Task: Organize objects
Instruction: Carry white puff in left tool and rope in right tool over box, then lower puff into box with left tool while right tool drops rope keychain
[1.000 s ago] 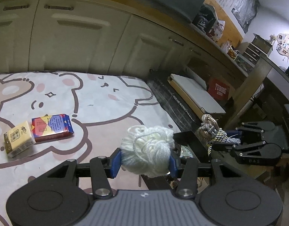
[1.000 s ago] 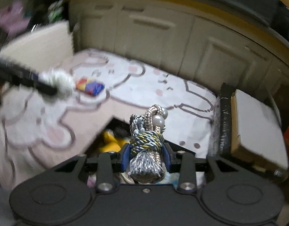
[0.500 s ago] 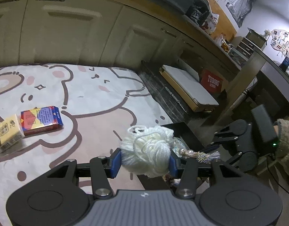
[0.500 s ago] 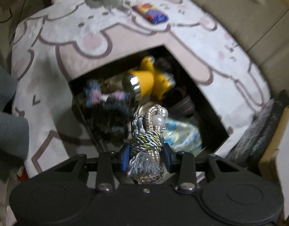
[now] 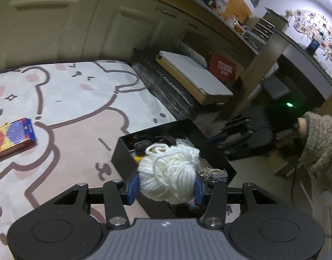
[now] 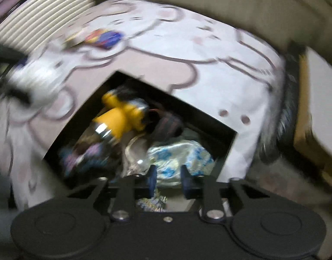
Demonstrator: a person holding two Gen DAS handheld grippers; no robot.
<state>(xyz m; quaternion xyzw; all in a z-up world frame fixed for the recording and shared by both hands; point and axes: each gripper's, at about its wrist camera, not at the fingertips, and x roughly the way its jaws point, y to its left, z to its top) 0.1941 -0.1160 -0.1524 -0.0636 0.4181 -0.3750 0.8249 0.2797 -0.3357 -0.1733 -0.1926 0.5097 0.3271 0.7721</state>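
One ball of white yarn sits squeezed between the blue pads of the left hand-held gripper, above one black box full of things. One tassel cord lies in the box. The right hand-held gripper is closing with nothing between its pads. One colorful packet lies on the bear rug.

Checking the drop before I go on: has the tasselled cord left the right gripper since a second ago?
Yes. The right gripper now has nothing between its closing jaws. The tasselled cord has dropped and lies inside the black bin, beside the white yarn ball.
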